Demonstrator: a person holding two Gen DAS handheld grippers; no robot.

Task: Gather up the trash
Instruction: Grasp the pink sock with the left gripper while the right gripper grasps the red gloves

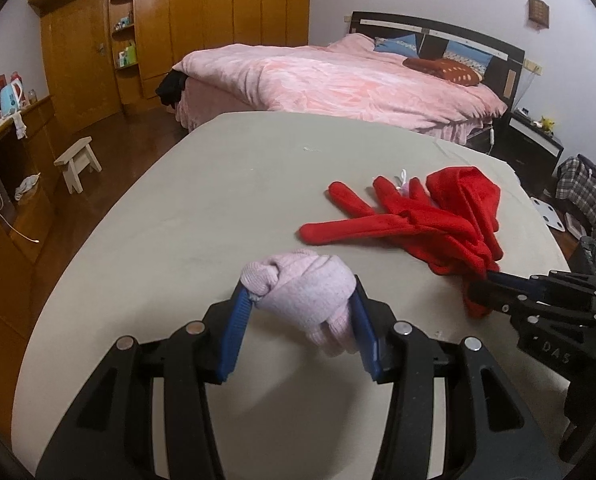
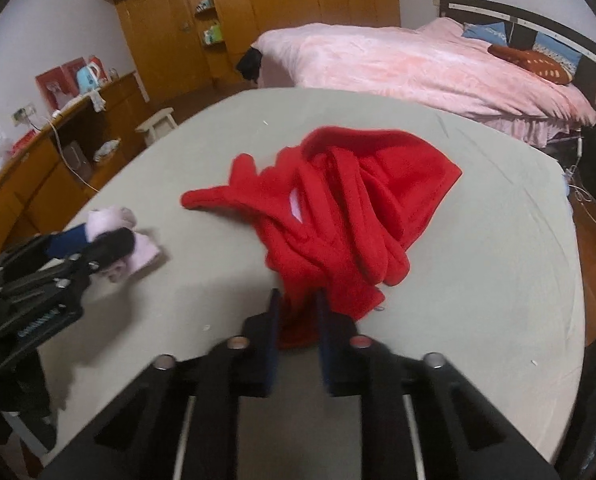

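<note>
A big pale worktop (image 1: 217, 208) is filling the middle of both views. Behind it, in the upper part of each frame, a bed (image 1: 338, 80) with a pink cover is sitting, and a brown wardrobe (image 1: 201, 8) is standing at the upper left.

A pile of red cloth things (image 2: 338, 208) is lying in the middle of the right wrist view, with long red finger shapes sticking out to the left. In the left wrist view this pile is lying at the right of the middle.

The right gripper (image 2: 298, 320) is reaching in from the bottom of its view. Its jaws are pinching the near edge of the red pile.

The left gripper (image 1: 298, 304) is coming up from the bottom of its view. Its jaws are squeezing a small pink knitted bundle (image 1: 306, 284) from both sides, just above the worktop. In the right wrist view this pink bundle is showing at the left edge.

A little pale stool (image 1: 77, 160) is standing on the floor at the left.
</note>
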